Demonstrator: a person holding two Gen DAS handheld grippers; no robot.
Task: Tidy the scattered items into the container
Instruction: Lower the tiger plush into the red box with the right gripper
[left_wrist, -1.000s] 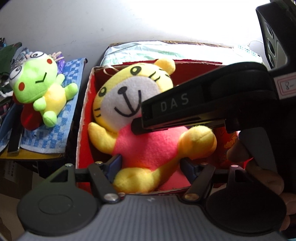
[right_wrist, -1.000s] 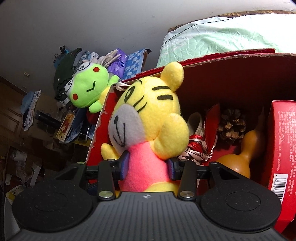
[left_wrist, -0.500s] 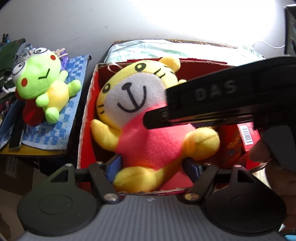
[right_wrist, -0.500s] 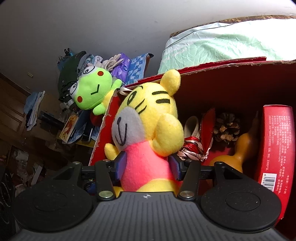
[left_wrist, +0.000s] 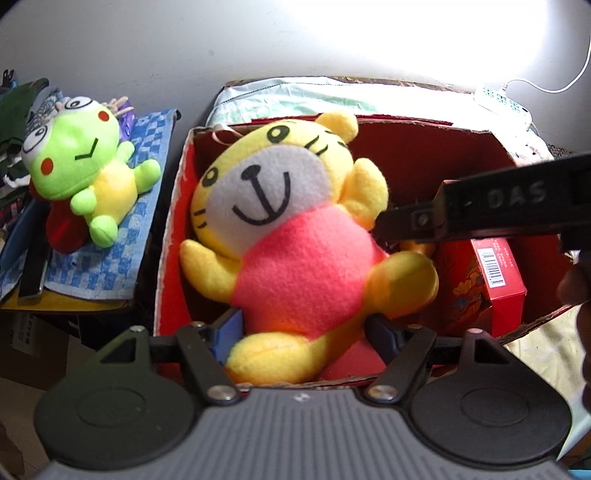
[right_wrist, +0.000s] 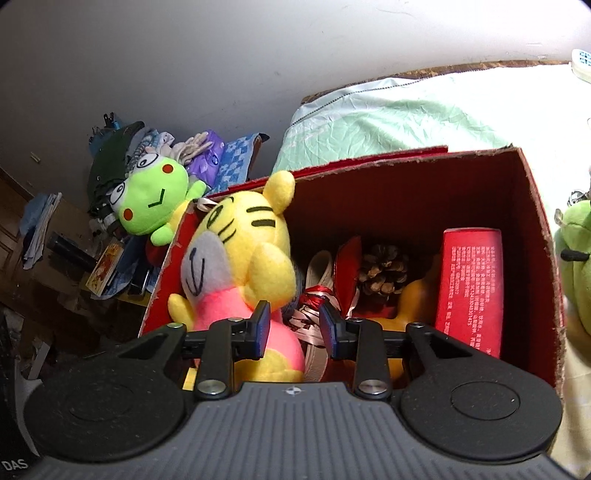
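Red cardboard box (right_wrist: 535, 206) on pale bedding (right_wrist: 388, 114) (plain white wall (right_wrist: 184, 55) behind).

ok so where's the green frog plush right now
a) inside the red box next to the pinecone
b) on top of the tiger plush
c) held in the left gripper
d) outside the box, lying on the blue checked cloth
d: the green frog plush lies on the blue checked cloth, left of the red box that holds the tiger plush.
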